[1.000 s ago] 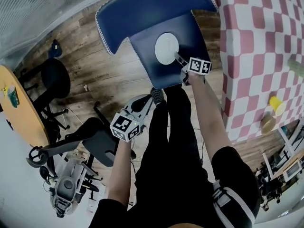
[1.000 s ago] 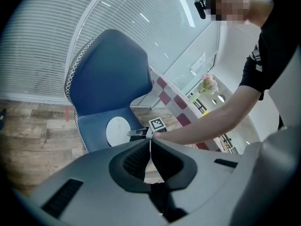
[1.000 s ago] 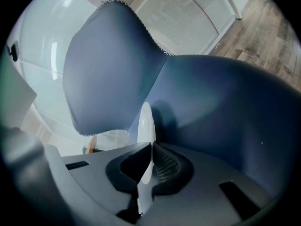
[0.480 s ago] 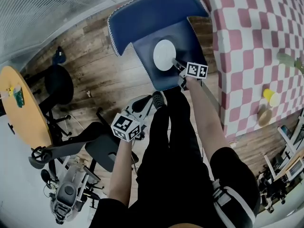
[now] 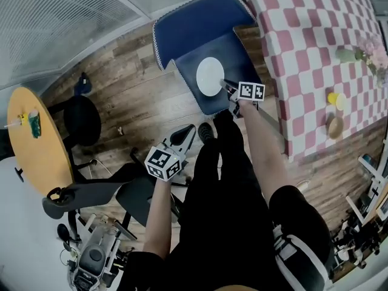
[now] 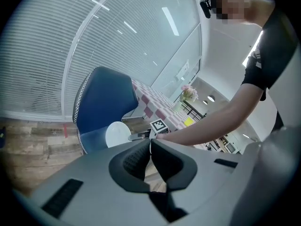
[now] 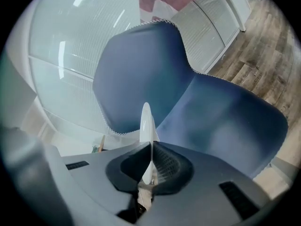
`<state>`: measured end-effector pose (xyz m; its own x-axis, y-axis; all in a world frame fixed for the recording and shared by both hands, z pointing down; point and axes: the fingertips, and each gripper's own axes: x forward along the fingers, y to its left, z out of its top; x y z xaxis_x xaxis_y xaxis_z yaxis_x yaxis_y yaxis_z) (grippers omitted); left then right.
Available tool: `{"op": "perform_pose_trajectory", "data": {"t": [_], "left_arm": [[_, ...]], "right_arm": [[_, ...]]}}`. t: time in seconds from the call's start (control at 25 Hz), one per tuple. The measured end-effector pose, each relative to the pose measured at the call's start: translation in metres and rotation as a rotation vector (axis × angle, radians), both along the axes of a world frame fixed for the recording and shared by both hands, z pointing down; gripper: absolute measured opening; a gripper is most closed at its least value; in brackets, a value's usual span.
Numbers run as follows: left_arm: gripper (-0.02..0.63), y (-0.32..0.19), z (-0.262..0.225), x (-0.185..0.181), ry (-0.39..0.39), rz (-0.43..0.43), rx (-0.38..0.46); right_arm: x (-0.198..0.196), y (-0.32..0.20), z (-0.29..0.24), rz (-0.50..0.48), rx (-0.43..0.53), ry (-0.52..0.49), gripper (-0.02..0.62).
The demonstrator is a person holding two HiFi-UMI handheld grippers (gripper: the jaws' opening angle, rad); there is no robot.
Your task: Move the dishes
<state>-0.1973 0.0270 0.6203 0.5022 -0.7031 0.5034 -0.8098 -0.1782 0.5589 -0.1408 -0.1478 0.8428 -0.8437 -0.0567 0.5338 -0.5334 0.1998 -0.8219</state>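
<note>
Left hand-held gripper [image 6: 150, 144] was closed on nothing and hung idle beside the person's legs. Right hand-held gripper [image 7: 149, 149] was clamped on the rim of the white plate [image 5: 210, 76], which it held over the seat of the blue chair [image 5: 193, 32]. The plate appeared clear of the seat, though no view confirmed it. Beyond stood the checkered worktop [image 5: 303, 47]. Pick-up judged done; carry and set-down outstanding.

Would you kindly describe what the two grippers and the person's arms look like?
Both the left gripper and the right gripper have grey bodies with black ribbed pads, and each carries a white cube with black square markers. The person wears black short sleeves.
</note>
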Motion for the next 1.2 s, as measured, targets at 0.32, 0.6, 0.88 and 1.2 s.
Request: {"op": "perform_pose_trajectory", "data": {"t": [0.32, 0.6, 0.88, 1.2], "left_arm": [[0.028, 0.026, -0.043, 0.022, -0.023, 0.081, 0.090], [0.029, 0.054, -0.066, 0.060, -0.041, 0.161, 0.124], [0.028, 0.063, -0.087, 0.102, -0.033, 0.292, 0.158], [0.029, 0.063, -0.098, 0.157, -0.023, 0.422, 0.162]], "right_arm": [[0.040, 0.037, -0.061, 0.085, 0.019, -0.020, 0.028], [0.096, 0.055, -0.108, 0.226, 0.057, -0.053, 0.028], [0.170, 0.061, -0.161, 0.404, 0.114, -0.092, 0.028], [0.281, 0.069, -0.191, 0.584, 0.135, -0.072, 0.028]]}}
